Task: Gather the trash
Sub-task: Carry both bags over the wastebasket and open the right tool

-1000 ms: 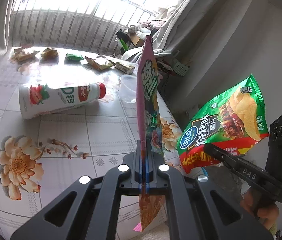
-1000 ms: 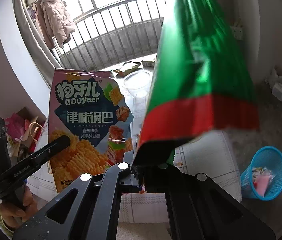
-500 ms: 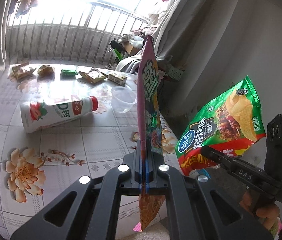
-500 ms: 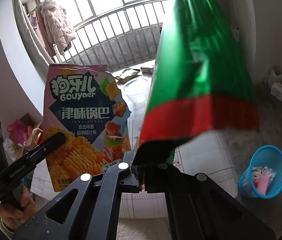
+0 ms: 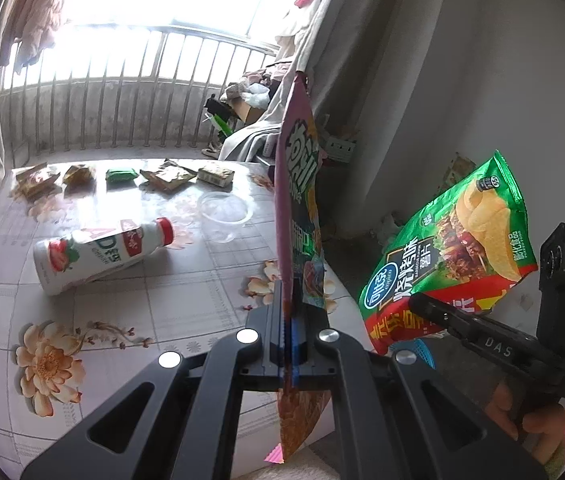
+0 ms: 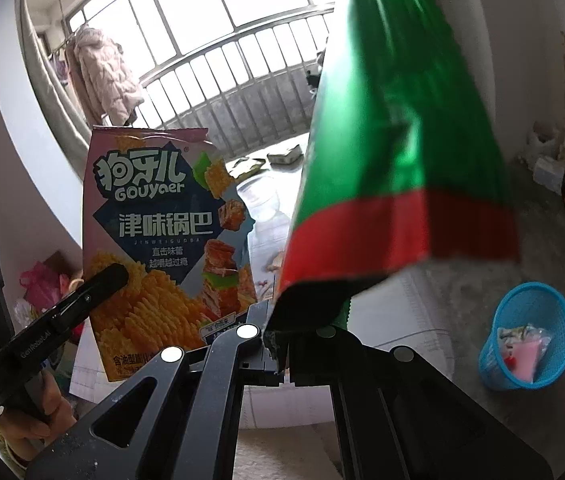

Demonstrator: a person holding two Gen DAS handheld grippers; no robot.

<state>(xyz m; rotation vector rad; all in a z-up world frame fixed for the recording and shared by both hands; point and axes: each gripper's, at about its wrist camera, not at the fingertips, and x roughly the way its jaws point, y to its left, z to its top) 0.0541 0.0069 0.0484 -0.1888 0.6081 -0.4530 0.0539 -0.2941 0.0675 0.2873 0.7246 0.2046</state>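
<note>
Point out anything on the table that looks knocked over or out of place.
The bottle lies on its side on the table instead of standing. Snack wrappers are scattered along the far edge, and a clear cup sits near them. Nothing looks spilled.

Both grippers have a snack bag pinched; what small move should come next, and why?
Probably carry the green chip bag, clamped in the right gripper, over the blue basket on the floor, which already holds wrappers. The left gripper grips the pink snack bag and could follow.
</note>
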